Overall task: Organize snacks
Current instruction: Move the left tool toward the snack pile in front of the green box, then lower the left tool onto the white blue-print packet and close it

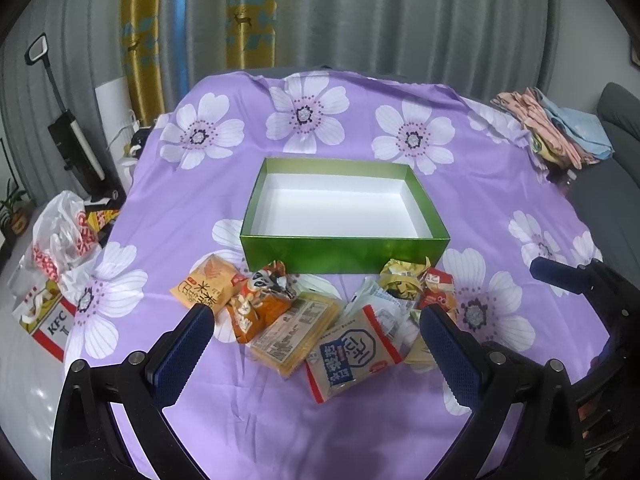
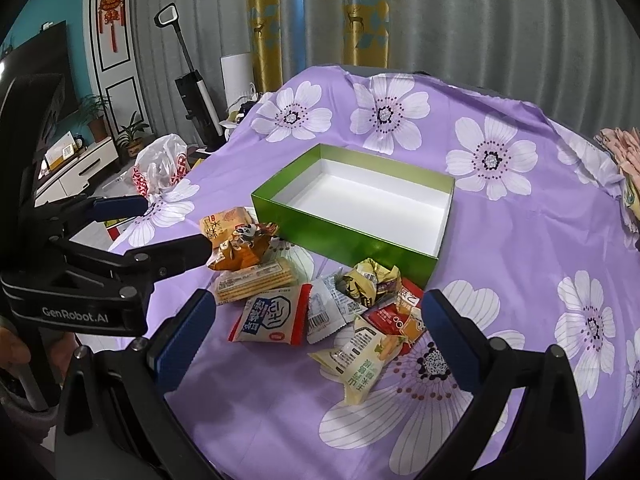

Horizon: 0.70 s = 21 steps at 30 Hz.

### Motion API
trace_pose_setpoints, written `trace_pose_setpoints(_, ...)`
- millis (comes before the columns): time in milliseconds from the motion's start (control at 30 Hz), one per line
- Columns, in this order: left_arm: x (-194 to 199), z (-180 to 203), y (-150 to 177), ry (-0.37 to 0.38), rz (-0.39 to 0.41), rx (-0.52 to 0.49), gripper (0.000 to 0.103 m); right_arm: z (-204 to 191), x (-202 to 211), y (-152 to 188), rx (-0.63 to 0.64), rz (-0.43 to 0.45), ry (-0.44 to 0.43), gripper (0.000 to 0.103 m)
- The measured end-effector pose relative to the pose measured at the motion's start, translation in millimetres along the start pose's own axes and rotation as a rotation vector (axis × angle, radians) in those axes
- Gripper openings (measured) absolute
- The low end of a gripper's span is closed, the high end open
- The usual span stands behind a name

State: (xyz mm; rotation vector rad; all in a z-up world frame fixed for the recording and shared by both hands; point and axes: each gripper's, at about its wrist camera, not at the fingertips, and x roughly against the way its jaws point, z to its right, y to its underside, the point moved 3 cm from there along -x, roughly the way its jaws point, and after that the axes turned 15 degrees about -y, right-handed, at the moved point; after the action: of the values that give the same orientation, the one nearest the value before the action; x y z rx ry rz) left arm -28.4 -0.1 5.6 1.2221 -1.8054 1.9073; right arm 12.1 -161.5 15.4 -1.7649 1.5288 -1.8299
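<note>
An empty green box with a white inside sits in the middle of the purple flowered cloth. In front of it lies a pile of snack packets: an orange packet, a fox-print bag, a clear cracker pack, a red-and-white packet, a crumpled yellow wrapper and a pale green packet. My left gripper hovers open just short of the pile. My right gripper is open too, nothing held.
A white plastic bag and a KFC box lie off the cloth's left edge. Folded cloths are stacked at the far right. An upright vacuum stands by the curtains.
</note>
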Motion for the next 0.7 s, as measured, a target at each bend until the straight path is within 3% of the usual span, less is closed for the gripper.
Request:
trace_pose_setpoints(400,-20,0,11,0.138,-0.07,0.054,0.102,20,-2,21,-0.042,-0.016,0.016,0.103)
trace_pose_setpoints(700,-43,5,45,0.303,-0.149,0.066,0.102,34,-13,57,-0.094,-0.054,-0.059,0.102)
